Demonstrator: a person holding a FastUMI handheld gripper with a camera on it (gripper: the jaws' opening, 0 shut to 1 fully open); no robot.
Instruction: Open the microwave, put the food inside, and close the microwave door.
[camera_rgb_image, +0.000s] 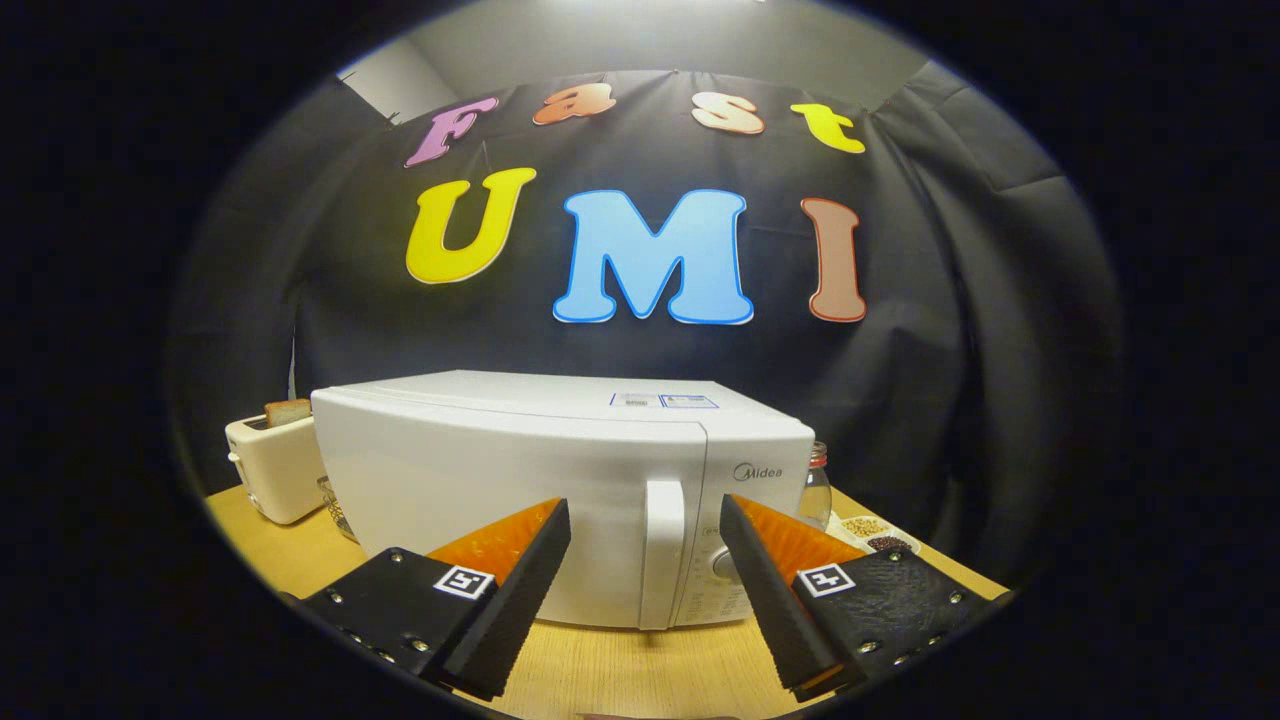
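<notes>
My hand-held gripper (645, 515) is level and pointing straight ahead. Its two fingers (520, 570) are spread wide apart, with a broad gap between the tips. Nothing is held between them, and neither finger is touching anything.

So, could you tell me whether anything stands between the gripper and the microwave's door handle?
Nothing visible does. The open gripper faces the handle of the shut microwave, which shows in the gap between the fingers.
</notes>
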